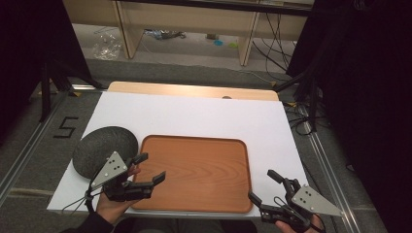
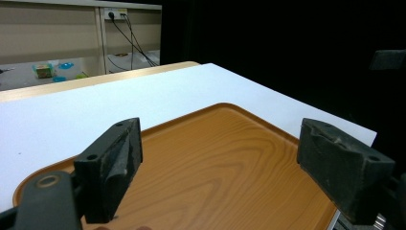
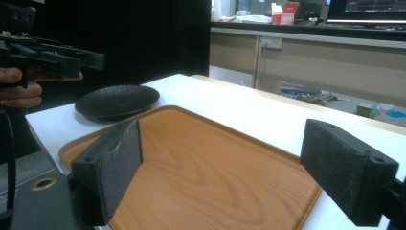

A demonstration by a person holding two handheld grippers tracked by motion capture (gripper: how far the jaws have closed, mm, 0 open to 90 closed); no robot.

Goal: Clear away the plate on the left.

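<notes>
Two hand-held grippers are hovering at the near edge of a white-topped table, one at each near corner of a wooden tray. The tray is lying flat on the white surface, close to the table's near edge and roughly midway along it, with nothing resting in it. A dark, textured plate is sitting on the table just beside the tray's left edge, toward the table's near left corner; whether plate and tray are touching cannot be told.

The left gripper is hanging over the tray's near left corner, pointing across the wood toward the table's far right. Its jaws are standing wide apart and released, with nothing between them; in the left gripper view the bare grain of the tray is showing in the gap.

The right gripper is hanging just off the tray's near right corner, over the table's near edge. Its jaws are likewise spread and holding nothing; the right gripper view is looking along the tray toward the plate and the left gripper beyond.
</notes>
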